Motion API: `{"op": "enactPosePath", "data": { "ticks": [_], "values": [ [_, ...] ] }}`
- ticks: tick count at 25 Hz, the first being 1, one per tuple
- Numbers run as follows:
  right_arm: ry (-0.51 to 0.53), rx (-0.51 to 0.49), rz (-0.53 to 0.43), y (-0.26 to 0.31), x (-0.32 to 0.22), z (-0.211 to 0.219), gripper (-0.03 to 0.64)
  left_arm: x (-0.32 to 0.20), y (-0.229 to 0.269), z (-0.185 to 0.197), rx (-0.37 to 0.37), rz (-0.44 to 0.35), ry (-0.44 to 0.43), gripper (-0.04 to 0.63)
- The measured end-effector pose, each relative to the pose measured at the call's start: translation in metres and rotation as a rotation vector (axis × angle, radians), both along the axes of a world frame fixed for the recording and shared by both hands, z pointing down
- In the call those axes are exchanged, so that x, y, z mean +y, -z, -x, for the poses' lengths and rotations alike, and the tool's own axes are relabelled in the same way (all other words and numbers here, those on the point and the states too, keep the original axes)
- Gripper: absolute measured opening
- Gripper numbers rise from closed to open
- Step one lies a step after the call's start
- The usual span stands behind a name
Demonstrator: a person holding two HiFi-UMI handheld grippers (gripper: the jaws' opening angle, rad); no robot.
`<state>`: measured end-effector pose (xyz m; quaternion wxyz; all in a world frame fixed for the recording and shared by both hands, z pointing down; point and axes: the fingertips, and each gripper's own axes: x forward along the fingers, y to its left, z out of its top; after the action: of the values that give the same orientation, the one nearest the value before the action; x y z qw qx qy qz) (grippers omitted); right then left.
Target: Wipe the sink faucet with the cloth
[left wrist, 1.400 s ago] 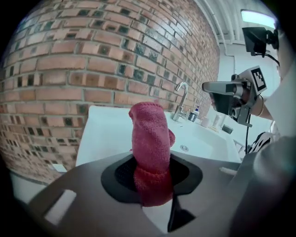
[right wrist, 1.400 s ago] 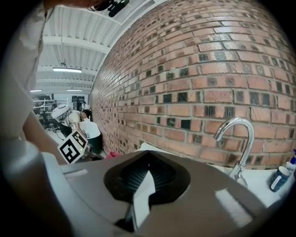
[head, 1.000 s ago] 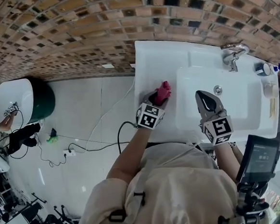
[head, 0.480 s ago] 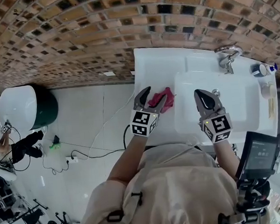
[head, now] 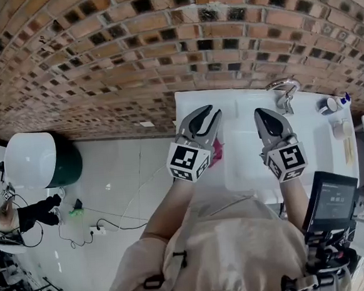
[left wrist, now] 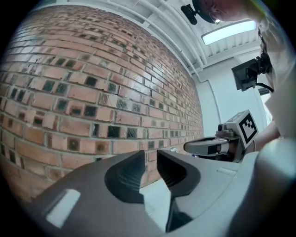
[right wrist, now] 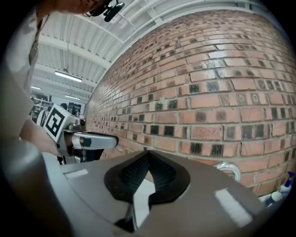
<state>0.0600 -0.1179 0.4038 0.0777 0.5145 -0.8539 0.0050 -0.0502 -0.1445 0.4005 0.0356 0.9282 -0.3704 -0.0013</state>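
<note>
Cloth (head: 218, 152) lay loose on the worktop's (head: 191, 103) left side, apart from the faucet (head: 284, 93), while the left tool (head: 214, 110), just closing on nothing, and the shut right tool (head: 260, 113) hovered; wiping seemingly needed a regrasp.

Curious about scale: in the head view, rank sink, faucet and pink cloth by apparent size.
Largest: sink. Then faucet. Smallest showing: pink cloth, but it is mostly hidden, so faucet versus cloth is unsure.

Cloth (head: 218, 153) mostly hidden behind left tongs (head: 213, 110)
</note>
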Motion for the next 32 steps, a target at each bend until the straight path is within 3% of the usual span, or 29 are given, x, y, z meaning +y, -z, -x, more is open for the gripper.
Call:
{"op": "enactPosePath", "data": {
  "ticks": [5,15,32],
  "values": [
    [-0.038,-0.053,-0.064,0.032,-0.006,-0.015,-0.011,0.001,0.024,-0.013,-0.027,-0.062,-0.028,0.004],
    [0.007,-0.039,-0.136,0.058,0.002,0.001,-0.011,-0.001,0.042,-0.016,-0.053,-0.101,-0.017,0.003],
    [0.026,-0.012,-0.1,0.046,0.009,0.013,-0.011,0.014,0.036,-0.024,-0.031,-0.108,-0.05,0.003]
  ]
}}
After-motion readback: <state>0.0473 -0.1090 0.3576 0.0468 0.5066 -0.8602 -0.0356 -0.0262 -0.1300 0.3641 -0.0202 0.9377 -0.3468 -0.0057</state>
